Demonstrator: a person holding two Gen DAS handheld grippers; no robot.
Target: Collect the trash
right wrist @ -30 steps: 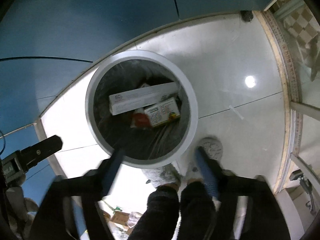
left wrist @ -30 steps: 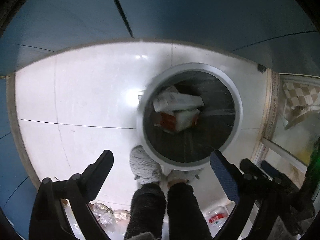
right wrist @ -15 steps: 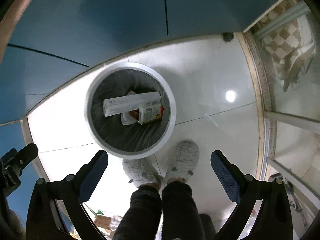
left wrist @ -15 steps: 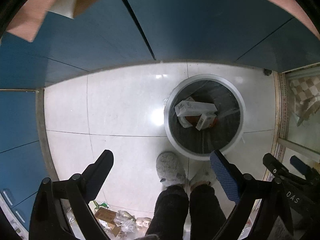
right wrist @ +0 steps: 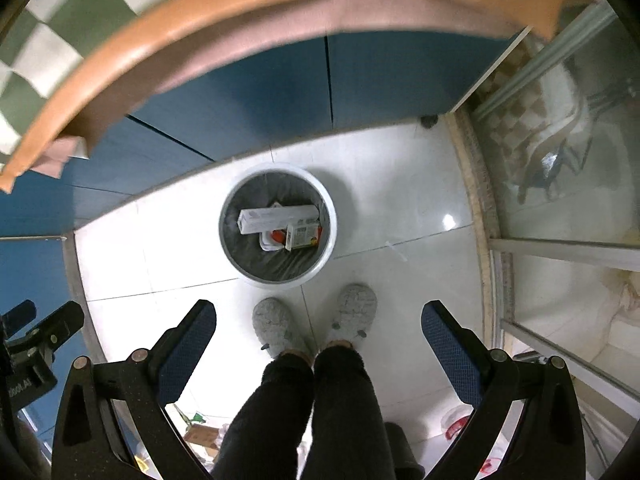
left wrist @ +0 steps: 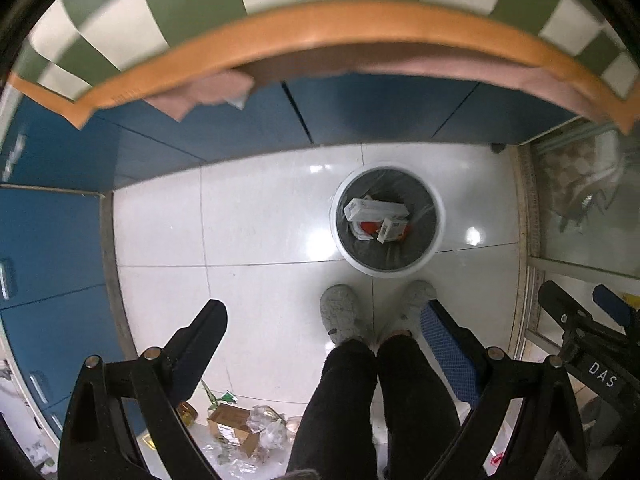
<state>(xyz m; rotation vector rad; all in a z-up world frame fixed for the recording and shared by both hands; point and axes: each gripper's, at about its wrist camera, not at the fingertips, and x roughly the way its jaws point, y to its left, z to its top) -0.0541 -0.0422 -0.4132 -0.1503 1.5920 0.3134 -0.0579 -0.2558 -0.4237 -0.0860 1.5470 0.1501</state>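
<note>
We find the left gripper [left wrist: 322, 334] with its jaws spread wide and nothing between them; the right gripper [right wrist: 319, 330] likewise stands released and empty. Both hang high above the trash bin [left wrist: 387, 221], apart from it. The bin stands on the white tiled floor [left wrist: 256, 216], just ahead of the person's grey slippers [right wrist: 276, 326]. Inside its dark liner we note a long white carton [right wrist: 278, 218], a smaller printed box [right wrist: 303, 236] overlapping it, and a red-and-white item beneath. Loose litter [left wrist: 244, 432] lies on the floor behind the slippers, well apart from the bin.
</note>
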